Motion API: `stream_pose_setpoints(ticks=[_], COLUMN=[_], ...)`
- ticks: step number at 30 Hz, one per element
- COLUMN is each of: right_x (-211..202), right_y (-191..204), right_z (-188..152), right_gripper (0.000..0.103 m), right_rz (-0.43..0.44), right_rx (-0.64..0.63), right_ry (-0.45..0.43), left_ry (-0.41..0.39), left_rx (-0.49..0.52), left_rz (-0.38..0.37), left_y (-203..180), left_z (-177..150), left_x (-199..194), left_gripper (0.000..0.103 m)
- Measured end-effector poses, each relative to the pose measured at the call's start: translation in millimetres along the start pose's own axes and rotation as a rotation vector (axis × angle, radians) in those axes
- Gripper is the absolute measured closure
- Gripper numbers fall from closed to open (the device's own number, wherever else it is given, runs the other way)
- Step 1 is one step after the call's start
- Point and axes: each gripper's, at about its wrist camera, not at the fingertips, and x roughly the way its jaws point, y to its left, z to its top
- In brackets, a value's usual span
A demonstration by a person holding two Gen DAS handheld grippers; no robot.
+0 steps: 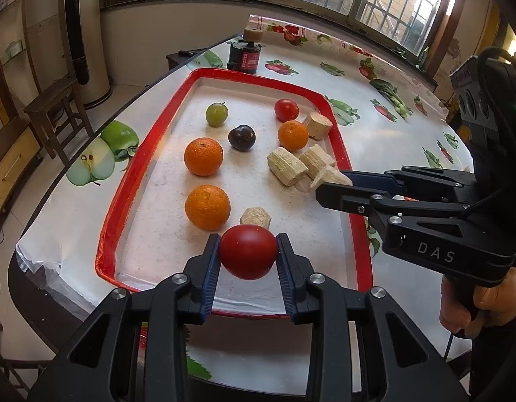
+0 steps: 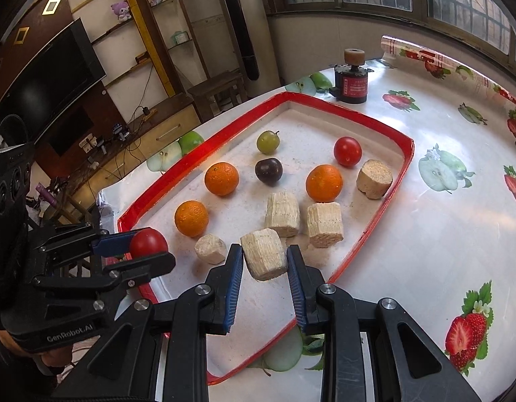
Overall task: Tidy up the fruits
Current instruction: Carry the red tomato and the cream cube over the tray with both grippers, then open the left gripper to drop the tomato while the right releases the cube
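A red-rimmed white tray holds the fruit. My left gripper is shut on a red tomato over the tray's near end. My right gripper is shut on a pale sugarcane chunk by the tray's right side. Loose in the tray lie three oranges, a green plum, a dark plum, a second tomato and several more cane chunks.
A black and red canister with a cork top stands beyond the tray's far end. The fruit-print tablecloth stretches to the right. The table's edge runs close along the tray's left rim; a wooden stool stands below it.
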Motion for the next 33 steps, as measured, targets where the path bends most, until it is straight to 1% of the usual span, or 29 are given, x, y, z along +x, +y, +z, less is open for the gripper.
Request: stream_pose_setpoints(ticks=[10, 18, 21, 27, 28, 29, 30, 31, 33], right_x=[16.6, 23.6, 25.8, 24.7, 23.7, 22.2, 20.7, 19.0, 14.5], right_y=[-4.7, -3.8, -4.2, -3.6, -3.6, -3.7, -3.9, -4.2, -4.7], right_z=[-1.9, -3.1, -3.5, -4.4, -4.9, -4.7, -4.7, -5.3, -5.4], right_gripper=[0.076, 0.076, 0.073, 0.072, 0.071, 0.070, 0.069, 0.067, 0.065], right_rz=[-0.003, 0.000, 0.002, 0.011, 0.013, 0.014, 0.013, 0.013, 0.012], right_rx=[0.001, 0.001, 0.004, 0.000, 0.001, 0.002, 0.003, 0.004, 0.005], right_ry=[0.035, 0.044, 0.049, 0.044, 0.041, 0.039, 0.038, 0.035, 0.029], left_ry=[0.036, 0.059, 0.061, 0.063, 0.063, 0.061, 0.058, 0.049, 0.041], left_rx=[-0.005, -0.010, -0.011, 0.020, 0.026, 0.031, 0.032, 0.030, 0.028], left_rz=[0.009, 0.016, 0.015, 0.058, 0.066, 0.075, 0.090, 0.101, 0.098], left_y=[4.2, 5.7, 5.8, 0.3, -1.1, -2.1, -3.2, -3.6, -2.8], left_z=[-1.2, -3.7, -4.6, -6.2, -6.4, -6.7, -7.0, -7.7, -8.6], left_x=[13.1, 21.7, 22.5, 22.9, 22.9, 21.9, 20.9, 19.5, 17.3], left_gripper=[0.073, 0.073, 0.073, 0.072, 0.068, 0.061, 0.041, 0.028, 0.028])
